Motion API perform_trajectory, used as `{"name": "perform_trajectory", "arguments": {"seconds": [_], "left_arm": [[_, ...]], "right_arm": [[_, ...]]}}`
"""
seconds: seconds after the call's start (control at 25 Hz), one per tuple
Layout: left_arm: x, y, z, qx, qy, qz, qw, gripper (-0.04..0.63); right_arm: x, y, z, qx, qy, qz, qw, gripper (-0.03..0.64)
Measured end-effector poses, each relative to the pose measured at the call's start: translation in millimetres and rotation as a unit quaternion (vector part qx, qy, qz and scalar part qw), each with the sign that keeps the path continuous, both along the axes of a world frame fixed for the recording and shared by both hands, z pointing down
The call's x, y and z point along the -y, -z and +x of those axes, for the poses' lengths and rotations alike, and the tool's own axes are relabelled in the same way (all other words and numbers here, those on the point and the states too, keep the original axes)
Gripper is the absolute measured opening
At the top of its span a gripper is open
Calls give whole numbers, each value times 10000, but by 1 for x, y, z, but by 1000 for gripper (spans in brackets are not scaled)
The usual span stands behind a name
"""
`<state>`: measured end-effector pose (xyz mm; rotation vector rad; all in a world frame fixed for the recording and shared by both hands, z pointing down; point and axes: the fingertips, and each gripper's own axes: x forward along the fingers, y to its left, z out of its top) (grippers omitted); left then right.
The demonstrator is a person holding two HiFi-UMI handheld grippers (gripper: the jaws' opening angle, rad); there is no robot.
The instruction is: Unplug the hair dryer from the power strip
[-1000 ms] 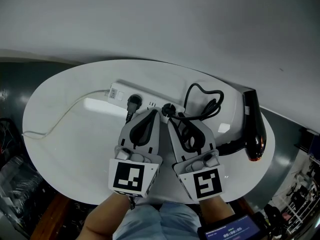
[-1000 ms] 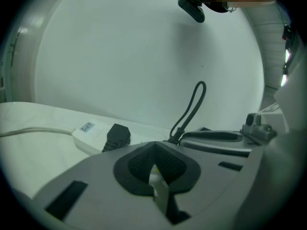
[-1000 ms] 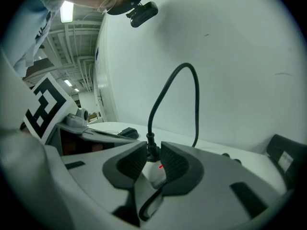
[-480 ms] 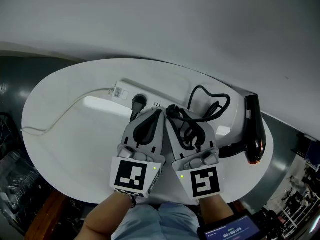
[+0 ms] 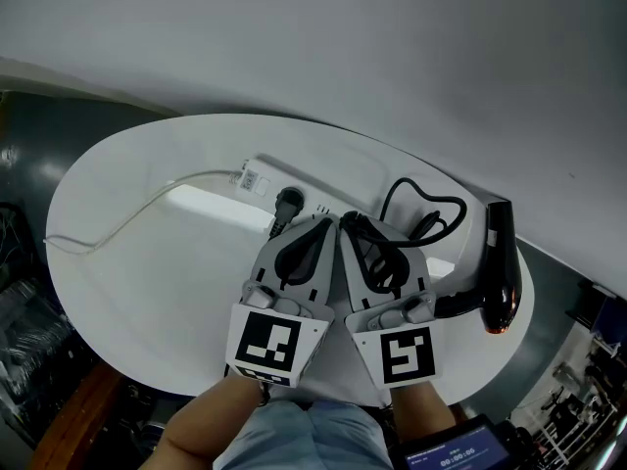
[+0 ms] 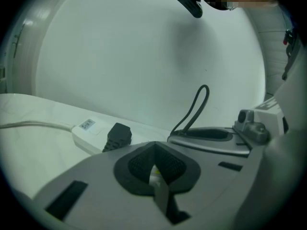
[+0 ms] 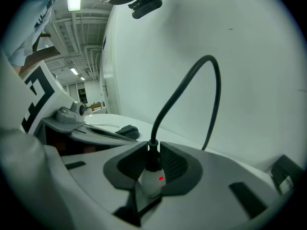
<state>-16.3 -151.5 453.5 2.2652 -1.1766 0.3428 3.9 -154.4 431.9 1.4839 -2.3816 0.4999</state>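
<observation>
The white power strip lies across the round white table. The black hair dryer rests at the table's right edge, and its black cord loops back to the strip's right end. My right gripper has the dryer's plug between its closing jaws, pads against its neck, with the cord arching up from it. My left gripper sits right beside it on the strip. Its jaws are drawn together, with only a sliver of white showing between them.
A second black plug sits in the strip just left of my grippers, also seen at the strip in the left gripper view. The strip's white cable trails off the table's left edge. A pale wall stands close behind.
Both gripper tips have drawn together at the strip's right end. The dryer's plug, seen beyond the right tip a second ago, is now hidden under them.
</observation>
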Motion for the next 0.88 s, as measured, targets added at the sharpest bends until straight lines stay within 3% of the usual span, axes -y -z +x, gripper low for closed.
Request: {"name": "perform_trajectory", "arguments": {"seconds": [0.88], "left_arm": [[-3,-7,2,201,-223,-223,9993,-3]], "right_arm": [[-2,1,-2,-30,110,17,9999,52]]}}
